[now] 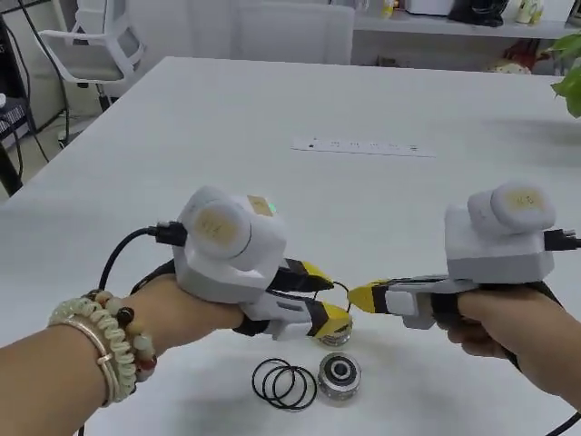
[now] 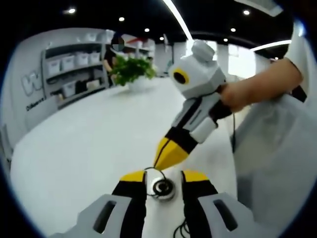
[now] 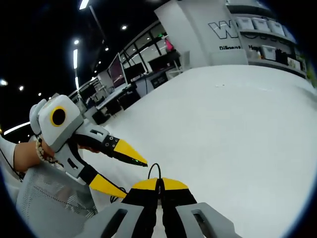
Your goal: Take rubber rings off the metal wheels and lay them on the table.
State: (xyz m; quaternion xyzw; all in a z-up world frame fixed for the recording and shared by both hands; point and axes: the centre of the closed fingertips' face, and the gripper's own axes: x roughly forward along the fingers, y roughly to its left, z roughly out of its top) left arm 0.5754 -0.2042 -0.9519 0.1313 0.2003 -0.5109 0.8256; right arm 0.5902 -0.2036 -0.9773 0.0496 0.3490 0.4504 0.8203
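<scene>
Though faint from above, rubber ring point(image 3: 154, 165) pinched in right gripper point(image 3: 158, 182); left gripper point(image 2: 164, 175) clamped on metal wheel point(image 2: 162, 188)

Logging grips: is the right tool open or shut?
Shut: the right tool has its yellow tips together, pinching a thin black ring.

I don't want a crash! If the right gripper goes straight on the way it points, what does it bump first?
Probably the small silver metal wheel clamped in the left gripper. The right gripper, shut on a thin black rubber ring, aims right at it, though depth is unclear.
</scene>
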